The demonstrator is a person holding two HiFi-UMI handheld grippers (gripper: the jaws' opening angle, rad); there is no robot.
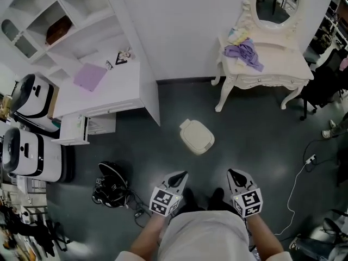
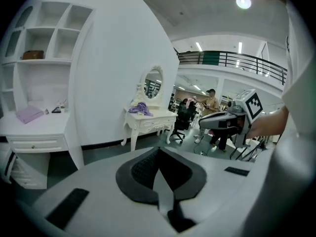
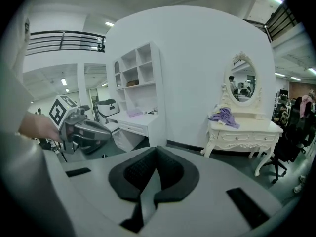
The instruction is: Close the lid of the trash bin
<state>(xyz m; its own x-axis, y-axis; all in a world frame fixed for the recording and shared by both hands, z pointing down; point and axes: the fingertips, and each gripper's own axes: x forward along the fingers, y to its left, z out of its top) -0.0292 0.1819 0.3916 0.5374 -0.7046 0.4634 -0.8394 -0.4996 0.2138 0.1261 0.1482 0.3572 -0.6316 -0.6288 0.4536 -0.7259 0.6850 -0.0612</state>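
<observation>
Dark floor (image 1: 255, 140), white wall (image 1: 179, 31), ornate dressing table (image 1: 283, 72) (purple cloth (image 1: 244, 53) on it), desk (image 1: 117, 88)

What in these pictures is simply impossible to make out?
- Trash bin: only its top shows, in the head view; it is absent from both gripper views.
- Brown thing on the shelf: too small to identify, head view.
- Black heap on the floor: dark and tangled, head view.

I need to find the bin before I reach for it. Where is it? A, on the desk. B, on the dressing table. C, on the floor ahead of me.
C: the bin stands on the dark floor, clear of both the desk and the dressing table.
</observation>
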